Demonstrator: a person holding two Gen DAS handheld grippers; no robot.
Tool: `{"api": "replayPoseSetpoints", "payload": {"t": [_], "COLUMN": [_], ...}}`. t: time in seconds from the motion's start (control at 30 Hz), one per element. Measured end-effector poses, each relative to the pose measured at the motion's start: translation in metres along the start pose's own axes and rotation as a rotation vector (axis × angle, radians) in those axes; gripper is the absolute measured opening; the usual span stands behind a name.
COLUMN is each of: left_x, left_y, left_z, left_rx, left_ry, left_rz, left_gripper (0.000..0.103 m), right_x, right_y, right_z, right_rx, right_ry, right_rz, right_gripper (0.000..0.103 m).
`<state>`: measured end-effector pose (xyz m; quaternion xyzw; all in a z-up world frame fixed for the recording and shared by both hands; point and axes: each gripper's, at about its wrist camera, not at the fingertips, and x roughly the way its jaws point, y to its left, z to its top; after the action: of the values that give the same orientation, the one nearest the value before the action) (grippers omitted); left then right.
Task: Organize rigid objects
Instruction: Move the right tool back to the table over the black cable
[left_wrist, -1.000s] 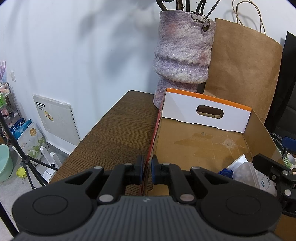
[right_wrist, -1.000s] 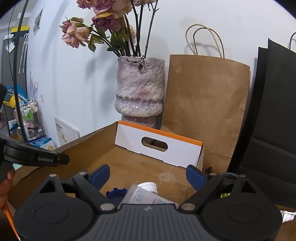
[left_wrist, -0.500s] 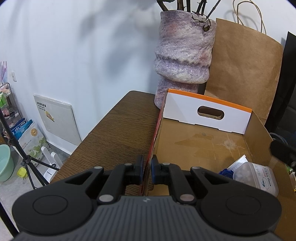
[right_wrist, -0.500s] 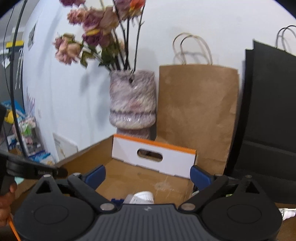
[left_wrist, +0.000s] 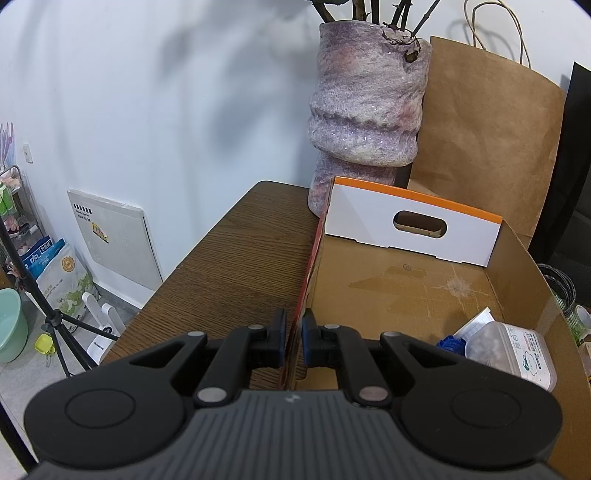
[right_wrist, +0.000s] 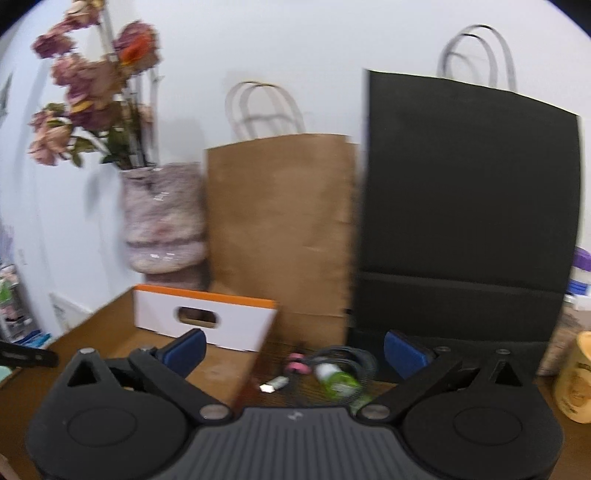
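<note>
While left claw (left_wrist: 293, 338) pinches box (left_wrist: 406, 291), jar (left_wrist: 509, 350) inside.

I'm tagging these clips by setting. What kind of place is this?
Most likely a lived-in home room, not a lab or shop: a vase of dried flowers stands on a wooden table, paper shopping bags lean on the wall, and household goods sit on the floor.
</note>
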<state>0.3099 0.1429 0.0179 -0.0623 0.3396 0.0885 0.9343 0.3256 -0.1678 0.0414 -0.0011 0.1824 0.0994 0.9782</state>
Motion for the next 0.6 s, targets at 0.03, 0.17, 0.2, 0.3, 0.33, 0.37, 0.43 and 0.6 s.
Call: {"api": "replayPoseSetpoints", "payload": {"t": [0.03,0.17,0.2,0.3,0.33,0.37,0.43,0.6], "left_x": [0.0,0.0,0.0,0.0,0.0,0.0,0.0,0.0], "left_y": [0.0,0.0,0.0,0.0,0.0,0.0,0.0,0.0], "left_z": [0.0,0.0,0.0,0.0,0.0,0.0,0.0,0.0], "left_rx": [0.0,0.0,0.0,-0.002,-0.003,-0.003,-0.003,-0.003], "left_ry": [0.0,0.0,0.0,0.0,-0.001,0.0,-0.001,-0.001], "left_rz": [0.0,0.0,0.001,0.0,-0.001,-0.001,-0.001,-0.001], "left_gripper": [0.009,0.009,0.009,0.009,0.009,0.009,0.009,0.009], "right_x": [-0.001,-0.003,-0.003,-0.003,-0.003,-0.003,-0.003,-0.008], "right_y": [-0.006,-0.028,-0.032,-0.041,-0.044,-0.046,-0.049,-0.054], "right_z": [-0.001,-0.01,-0.013,-0.021,-0.024,-0.027,-0.033,-0.05], "right_rx": [0.002,0.006,0.007,0.003,0.001,-0.002,-0.011,-0.036], "right_ry": [0.005,0.028,0.037,0.064,0.073,0.084,0.103,0.153], "right_rz": [-0.015,-0.074,-0.086,-0.117,-0.125,-0.133,-0.142,-0.159], "right_gripper": [0.103,0.103,0.103,0.103,0.103,0.103,0.103,0.103]}}
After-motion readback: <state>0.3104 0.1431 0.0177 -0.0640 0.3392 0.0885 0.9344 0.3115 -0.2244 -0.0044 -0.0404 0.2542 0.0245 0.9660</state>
